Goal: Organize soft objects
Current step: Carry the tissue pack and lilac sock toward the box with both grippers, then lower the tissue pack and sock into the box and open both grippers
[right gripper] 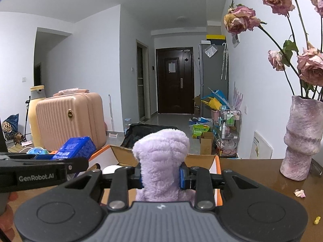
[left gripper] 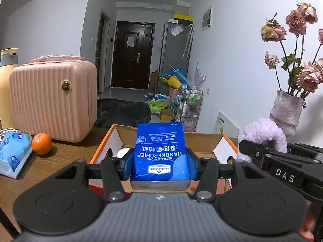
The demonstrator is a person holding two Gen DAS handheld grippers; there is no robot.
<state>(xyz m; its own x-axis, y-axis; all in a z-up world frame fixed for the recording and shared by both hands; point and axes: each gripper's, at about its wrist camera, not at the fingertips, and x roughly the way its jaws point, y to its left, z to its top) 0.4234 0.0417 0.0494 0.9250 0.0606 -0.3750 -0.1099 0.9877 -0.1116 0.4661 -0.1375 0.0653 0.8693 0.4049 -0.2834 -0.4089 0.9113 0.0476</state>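
Left wrist view: the left hand-held gripper [left gripper: 160,166] pinches a blue tissue pack [left gripper: 160,151] by its sides, held above the open cardboard box [left gripper: 105,143] on the desk [left gripper: 60,153]. It looks light, squashy and slick in its wrapper, so a mid-body squeeze seems right. Right wrist view: the right hand-held gripper [right gripper: 161,176] clamps a purple plush toy [right gripper: 161,157], fluffy and forgiving, held over the same box. Only the left view shows the orange [left gripper: 41,143] and a second tissue pack [left gripper: 14,155]; only the right shows petals [right gripper: 299,193] beside the vase [right gripper: 302,139].
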